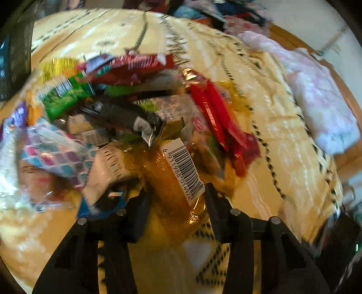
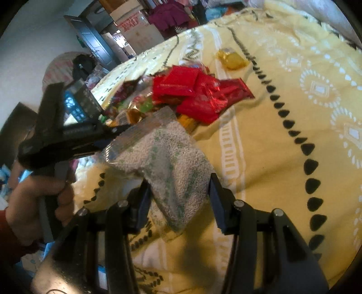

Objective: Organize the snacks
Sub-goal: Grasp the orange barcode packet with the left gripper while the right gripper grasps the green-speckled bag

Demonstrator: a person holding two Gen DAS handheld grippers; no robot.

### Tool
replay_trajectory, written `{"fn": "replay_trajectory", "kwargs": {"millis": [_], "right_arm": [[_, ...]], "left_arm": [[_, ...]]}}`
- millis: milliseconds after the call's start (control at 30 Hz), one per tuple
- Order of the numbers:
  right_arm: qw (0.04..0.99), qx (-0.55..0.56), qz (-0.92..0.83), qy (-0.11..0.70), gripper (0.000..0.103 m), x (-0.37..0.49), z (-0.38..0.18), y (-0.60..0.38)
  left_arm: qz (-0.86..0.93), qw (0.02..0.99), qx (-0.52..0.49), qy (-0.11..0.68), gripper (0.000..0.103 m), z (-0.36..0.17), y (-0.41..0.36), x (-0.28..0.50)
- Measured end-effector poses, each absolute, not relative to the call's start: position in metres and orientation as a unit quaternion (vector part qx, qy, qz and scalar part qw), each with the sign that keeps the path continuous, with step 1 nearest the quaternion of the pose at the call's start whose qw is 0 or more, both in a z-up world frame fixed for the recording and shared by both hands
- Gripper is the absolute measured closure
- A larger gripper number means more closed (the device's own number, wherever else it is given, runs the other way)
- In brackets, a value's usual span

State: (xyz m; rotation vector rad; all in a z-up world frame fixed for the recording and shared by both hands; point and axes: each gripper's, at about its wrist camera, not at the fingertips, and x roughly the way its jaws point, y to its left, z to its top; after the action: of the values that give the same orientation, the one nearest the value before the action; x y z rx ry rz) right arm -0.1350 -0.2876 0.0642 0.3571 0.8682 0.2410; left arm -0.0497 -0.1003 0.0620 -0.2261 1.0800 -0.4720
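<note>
The left gripper's (image 1: 176, 199) fingers close around a see-through orange packet with a barcode (image 1: 172, 178) lying lengthways between them, pointing away toward the snack pile (image 1: 126, 101) on the yellow bed cover (image 1: 271, 126). The right gripper's (image 2: 178, 196) fingers pinch a clear bag of tiny white beads (image 2: 172, 162).

Home bedroom: patterned bedspread (image 2: 282, 140), hanging clothes (image 2: 168, 14).

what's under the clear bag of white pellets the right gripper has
Its lower end, between the right gripper's jaws, hangs over the yellow bedspread. The clear pellet bag's upper end overlaps the snack pile, hiding whatever lies beneath.
</note>
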Motion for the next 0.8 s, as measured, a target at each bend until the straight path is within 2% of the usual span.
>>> {"fn": "replay_trajectory", "kwargs": {"millis": [233,400,800], "right_arm": [[0.896,0.153,0.127,0.397,0.054,-0.143,0.085,-0.269],[0.897,0.145,0.136,0.395,0.054,-0.146,0.095,-0.25],[0.907,0.116,0.158,0.374,0.054,-0.144,0.125,-0.222]], "left_arm": [[-0.281,0.842,-0.096,0.45,0.057,0.114,-0.055,-0.097],[-0.326,0.836,-0.076,0.436,0.057,0.13,-0.032,-0.119],[-0.319,0.864,-0.144,0.362,0.057,0.183,0.066,-0.132]]}}
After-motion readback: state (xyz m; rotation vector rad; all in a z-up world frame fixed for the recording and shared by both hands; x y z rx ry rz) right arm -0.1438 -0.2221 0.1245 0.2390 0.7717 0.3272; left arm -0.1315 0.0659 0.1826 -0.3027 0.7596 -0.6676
